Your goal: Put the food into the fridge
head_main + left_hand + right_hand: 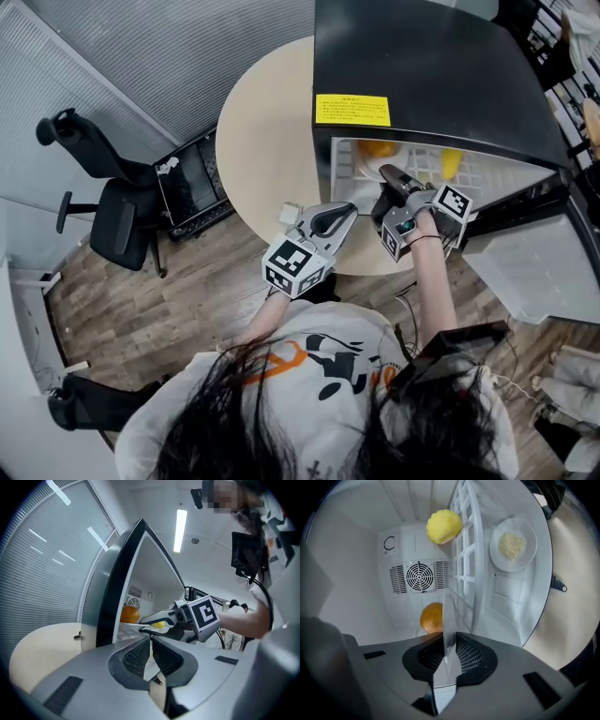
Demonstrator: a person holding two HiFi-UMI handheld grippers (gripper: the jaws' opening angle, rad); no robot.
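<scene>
A thin white plate, edge-on, is pinched by its rim in the nearly shut fingers of my right gripper, inside the fridge. Just past my fingertips sits an orange. The fridge stands on a round table. The plate runs straight ahead. My left gripper, closed, holds nothing.

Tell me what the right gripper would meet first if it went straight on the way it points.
The right gripper, shut on the edge of a plate, would likely meet the orange first, then the fridge's back wall; depth is unclear.
</scene>
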